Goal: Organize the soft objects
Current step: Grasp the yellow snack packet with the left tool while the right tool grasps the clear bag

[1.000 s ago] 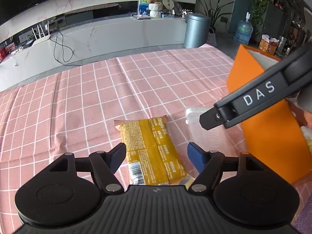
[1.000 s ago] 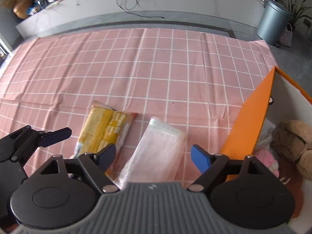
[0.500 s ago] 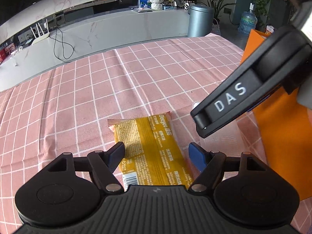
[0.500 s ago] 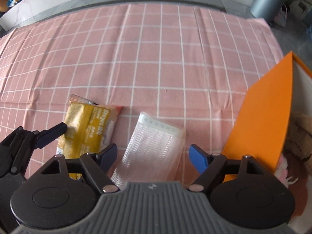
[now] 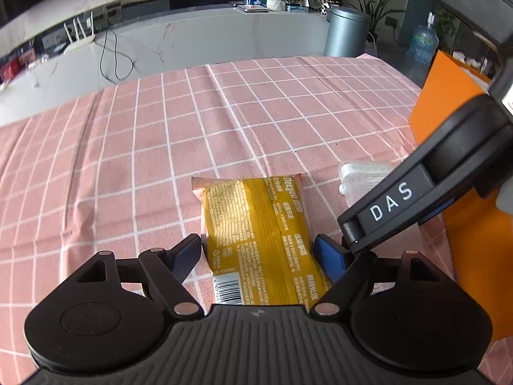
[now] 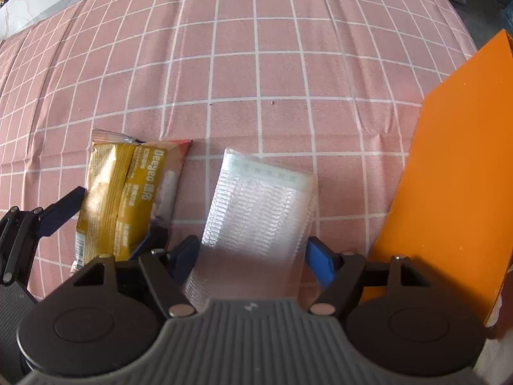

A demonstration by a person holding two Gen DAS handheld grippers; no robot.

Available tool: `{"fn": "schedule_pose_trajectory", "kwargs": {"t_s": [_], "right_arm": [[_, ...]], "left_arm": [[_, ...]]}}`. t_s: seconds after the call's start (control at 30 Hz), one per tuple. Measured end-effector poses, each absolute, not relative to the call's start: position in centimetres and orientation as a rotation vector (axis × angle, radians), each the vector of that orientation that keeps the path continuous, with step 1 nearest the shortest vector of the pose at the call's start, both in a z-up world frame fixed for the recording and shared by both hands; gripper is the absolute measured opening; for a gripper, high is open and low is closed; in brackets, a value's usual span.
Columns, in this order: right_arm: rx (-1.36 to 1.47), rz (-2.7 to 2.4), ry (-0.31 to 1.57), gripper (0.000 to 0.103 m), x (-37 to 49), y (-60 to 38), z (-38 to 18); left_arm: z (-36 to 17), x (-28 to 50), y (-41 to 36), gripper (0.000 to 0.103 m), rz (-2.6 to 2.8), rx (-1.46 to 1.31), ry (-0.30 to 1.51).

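Note:
A yellow snack packet [image 5: 256, 237] lies flat on the pink checked cloth, between the fingers of my left gripper [image 5: 258, 253]. The jaws are opening, and the pads stand just clear of the packet's sides. Right beside it lies a clear bubble-textured pouch [image 6: 259, 205], whose corner [image 5: 362, 176] also shows in the left wrist view. My right gripper [image 6: 255, 256] points straight down over the pouch. Its jaws are closing, with the pouch between them and the pads close to its edges. From the right wrist, the yellow packet [image 6: 125, 199] shows with a left finger [image 6: 61, 208] beside it.
An orange box [image 6: 449, 192] stands upright just right of the pouch, its wall [image 5: 474, 256] near my right gripper's body [image 5: 391, 205]. The pink checked cloth [image 6: 256, 64] stretches away beyond both packets. A grey bin [image 5: 348, 35] and a white counter stand beyond the table.
Both grippers have come down closer to the packets. The right one tipped steeper over the clear pouch and its jaws narrowed. The left jaws widened slightly around the yellow packet.

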State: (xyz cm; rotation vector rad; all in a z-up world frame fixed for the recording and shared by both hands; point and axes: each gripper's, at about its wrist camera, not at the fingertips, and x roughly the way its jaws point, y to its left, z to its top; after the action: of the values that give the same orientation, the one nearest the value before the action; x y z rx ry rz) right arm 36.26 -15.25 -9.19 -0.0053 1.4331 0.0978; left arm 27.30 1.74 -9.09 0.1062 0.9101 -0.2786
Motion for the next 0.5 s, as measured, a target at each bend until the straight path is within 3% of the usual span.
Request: {"fn": "schedule_pose_trajectory", "kwargs": {"t_s": [0.07, 0.2, 0.37, 0.5], "right_arm": [[-0.033, 0.086, 1.427, 0.066, 36.0, -15.0, -9.3], [-0.064, 0.089, 1.411, 0.052, 35.3, -13.9, -9.4], [-0.088, 0.109, 1.393, 0.022, 34.3, -12.0, -9.3], [-0.12, 0.134, 1.376, 0.005, 33.4, -10.6, -9.6]], "left_arm": [[-9.3, 27.3, 2.3, 0.091, -0.289, 0.07, 0.918], [-9.3, 26.6, 2.7, 0.076, -0.298, 0.058, 0.903], [-9.0, 26.1, 3.3, 0.073, -0.282, 0.051, 0.903], [-8.9, 25.3, 4.1, 0.071, -0.262, 0.045, 0.909]]}}
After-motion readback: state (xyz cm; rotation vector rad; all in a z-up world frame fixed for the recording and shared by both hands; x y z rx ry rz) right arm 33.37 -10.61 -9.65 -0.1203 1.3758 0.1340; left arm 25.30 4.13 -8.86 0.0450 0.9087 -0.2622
